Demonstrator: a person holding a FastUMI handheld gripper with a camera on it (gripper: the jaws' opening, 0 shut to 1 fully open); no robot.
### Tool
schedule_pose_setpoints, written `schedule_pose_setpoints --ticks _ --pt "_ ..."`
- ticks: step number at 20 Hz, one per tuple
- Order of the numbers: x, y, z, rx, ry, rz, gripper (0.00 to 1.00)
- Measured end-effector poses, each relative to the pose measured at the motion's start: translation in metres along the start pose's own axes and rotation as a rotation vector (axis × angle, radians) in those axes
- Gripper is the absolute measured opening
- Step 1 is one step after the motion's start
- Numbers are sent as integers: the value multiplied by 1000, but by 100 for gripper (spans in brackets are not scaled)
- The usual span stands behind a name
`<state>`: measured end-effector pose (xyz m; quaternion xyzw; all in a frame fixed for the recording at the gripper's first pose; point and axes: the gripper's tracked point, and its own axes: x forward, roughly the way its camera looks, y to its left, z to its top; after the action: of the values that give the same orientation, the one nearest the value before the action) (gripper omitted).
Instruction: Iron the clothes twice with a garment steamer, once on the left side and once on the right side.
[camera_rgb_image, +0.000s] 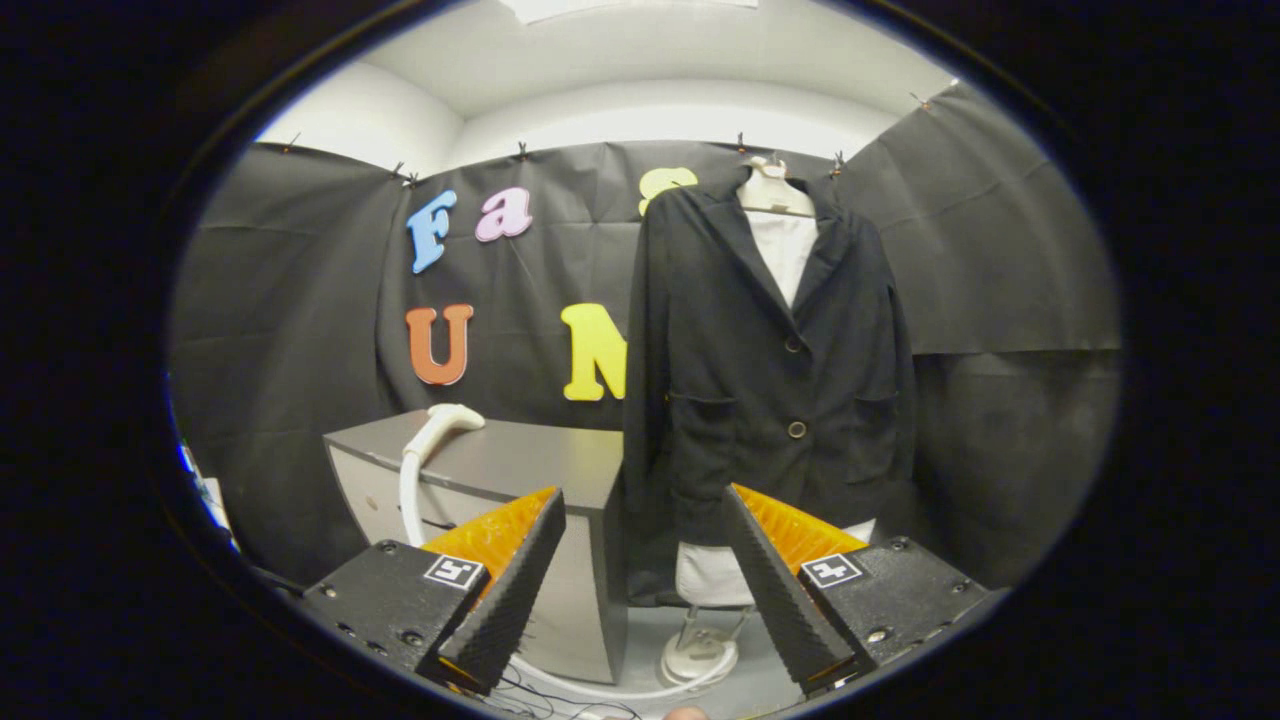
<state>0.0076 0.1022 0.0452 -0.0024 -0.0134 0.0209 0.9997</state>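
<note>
Beyond the open, empty claw (640, 500): one jacket (770, 390), one steamer (432, 440).

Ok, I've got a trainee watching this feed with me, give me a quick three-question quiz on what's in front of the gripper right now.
1. True or false: the gripper is shut on the steamer head.
2. Multiple choice: where does the steamer head rest? A) on the floor by the stand base; B) on top of the grey cabinet; C) hooked on the hanger.
3. Fill in: the black jacket hangs on a dress form, over a ____ garment.

Key:
1. False: the fingers stand apart with nothing between them, the steamer head well beyond them.
2. B, its hose dropping down the cabinet's front.
3. White.
</note>
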Motion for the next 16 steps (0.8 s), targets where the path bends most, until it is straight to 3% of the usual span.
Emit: schedule_pose_setpoints --ticks 4,9,16 --pt "15 61 15 6 19 50 100" --pt "54 142 32 7 57 187 100" --pt "151 229 35 -7 161 352 100"
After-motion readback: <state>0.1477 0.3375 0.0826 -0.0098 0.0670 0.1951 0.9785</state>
